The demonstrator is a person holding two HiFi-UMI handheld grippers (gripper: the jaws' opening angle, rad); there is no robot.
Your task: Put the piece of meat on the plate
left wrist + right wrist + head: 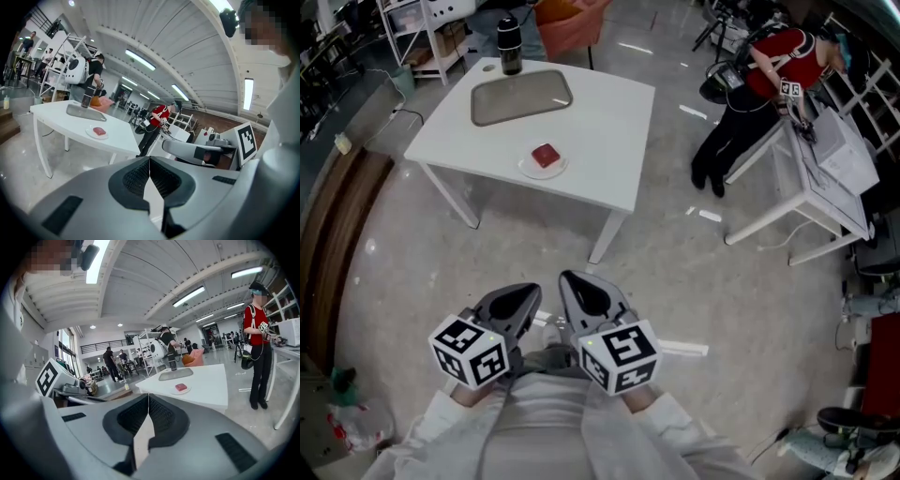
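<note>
A red piece of meat (546, 156) lies on a small white plate (528, 170) near the front of a white table (609, 131). The meat (99, 131) on its plate shows far off in the left gripper view, and the meat (181, 387) appears likewise in the right gripper view. My left gripper (523, 298) and right gripper (578, 289) are held close to my body, well short of the table, both shut with nothing between the jaws. The left gripper (149, 161) and right gripper (148, 399) show their pads pressed together.
A grey tray (520, 97) and a dark bottle (509, 45) stand at the table's far end. A person in red (759, 80) bends over a white desk (825, 178) at the right. Shelving (427, 33) stands at the back left. Grey floor lies between me and the table.
</note>
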